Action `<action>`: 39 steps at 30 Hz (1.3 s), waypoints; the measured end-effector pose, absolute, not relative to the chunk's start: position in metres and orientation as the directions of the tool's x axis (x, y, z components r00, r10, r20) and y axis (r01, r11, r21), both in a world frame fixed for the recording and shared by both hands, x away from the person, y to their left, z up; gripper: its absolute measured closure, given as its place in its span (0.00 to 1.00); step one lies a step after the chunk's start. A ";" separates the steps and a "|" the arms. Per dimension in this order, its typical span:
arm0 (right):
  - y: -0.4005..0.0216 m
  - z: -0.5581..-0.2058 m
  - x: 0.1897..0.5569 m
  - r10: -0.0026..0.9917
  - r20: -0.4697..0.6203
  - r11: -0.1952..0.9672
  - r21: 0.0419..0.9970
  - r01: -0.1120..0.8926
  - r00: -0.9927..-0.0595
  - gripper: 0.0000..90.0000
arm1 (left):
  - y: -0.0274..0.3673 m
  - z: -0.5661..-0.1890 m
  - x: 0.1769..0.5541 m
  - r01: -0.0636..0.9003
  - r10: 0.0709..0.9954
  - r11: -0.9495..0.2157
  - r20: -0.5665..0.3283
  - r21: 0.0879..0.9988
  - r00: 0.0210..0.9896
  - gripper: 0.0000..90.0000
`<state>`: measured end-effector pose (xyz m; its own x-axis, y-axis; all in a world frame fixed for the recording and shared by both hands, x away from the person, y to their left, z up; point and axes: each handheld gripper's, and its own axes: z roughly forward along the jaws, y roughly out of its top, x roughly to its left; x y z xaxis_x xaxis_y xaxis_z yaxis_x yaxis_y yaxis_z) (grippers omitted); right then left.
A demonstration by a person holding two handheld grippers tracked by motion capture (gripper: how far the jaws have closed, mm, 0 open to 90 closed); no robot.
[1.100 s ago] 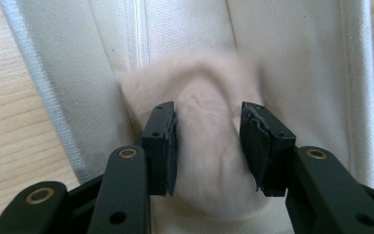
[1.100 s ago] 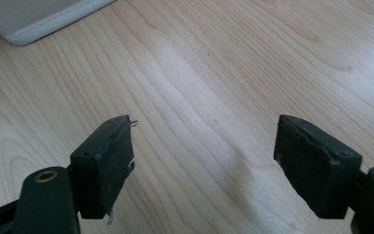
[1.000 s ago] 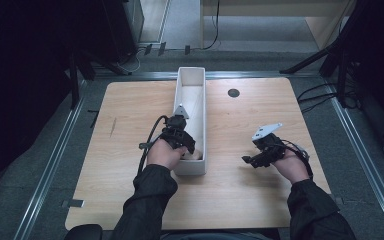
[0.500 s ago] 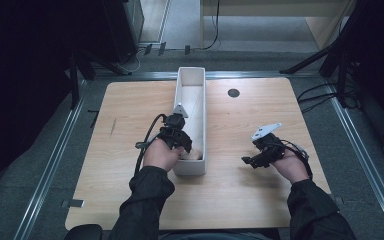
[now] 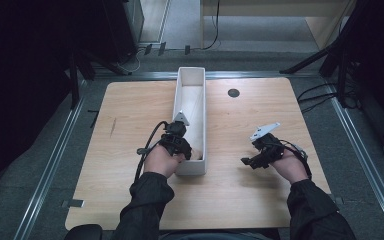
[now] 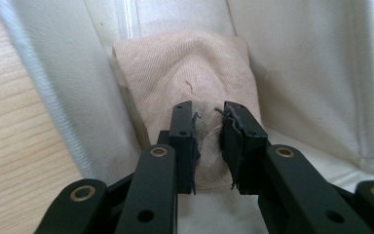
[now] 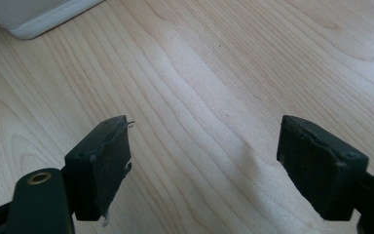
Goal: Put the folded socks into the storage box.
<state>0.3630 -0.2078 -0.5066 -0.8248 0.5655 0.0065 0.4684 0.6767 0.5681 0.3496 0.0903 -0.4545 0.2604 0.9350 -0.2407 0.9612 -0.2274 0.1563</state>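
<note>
A long white fabric box (image 5: 191, 72) stands lengthwise in the middle of the wooden table (image 5: 130, 110). At its near end lies a folded beige cloth (image 6: 185, 73). My left gripper (image 5: 184, 150) reaches into that near end from the left side. In the left gripper view its jaws (image 6: 208, 119) are nearly together and pinch a fold of the cloth between them. My right gripper (image 5: 247, 161) hovers low over bare wood to the right of the box, jaws wide apart (image 7: 204, 146) with nothing between them.
A corner of the white box (image 7: 34, 14) shows at the top left of the right gripper view. A small dark round hole (image 5: 233, 93) sits in the tabletop right of the box's far end. Metal rails and cables run around the table.
My left gripper has shifted very slightly at the box's near end. The right gripper has stayed where it was.
</note>
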 end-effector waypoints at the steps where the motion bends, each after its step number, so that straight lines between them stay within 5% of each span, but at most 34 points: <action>1: -0.208 -0.507 0.363 0.565 0.007 0.677 0.568 0.468 -0.825 0.22 | 0.090 -0.455 0.350 0.961 0.935 -0.227 -0.241 0.156 0.260 0.83; 22: -0.204 -0.510 0.362 0.551 0.001 0.701 0.541 0.464 -0.834 0.22 | 0.082 -0.460 0.344 0.947 0.937 -0.266 -0.180 0.182 0.298 0.83; 31: -0.206 -0.509 0.362 0.554 0.002 0.698 0.544 0.466 -0.833 0.22 | 0.088 -0.452 0.343 0.945 0.917 -0.260 -0.256 0.199 0.306 0.64; 39: -0.206 -0.509 0.361 0.554 0.000 0.701 0.539 0.466 -0.833 0.22 | 0.096 -0.440 0.343 0.929 0.898 -0.276 -0.278 0.248 0.341 0.58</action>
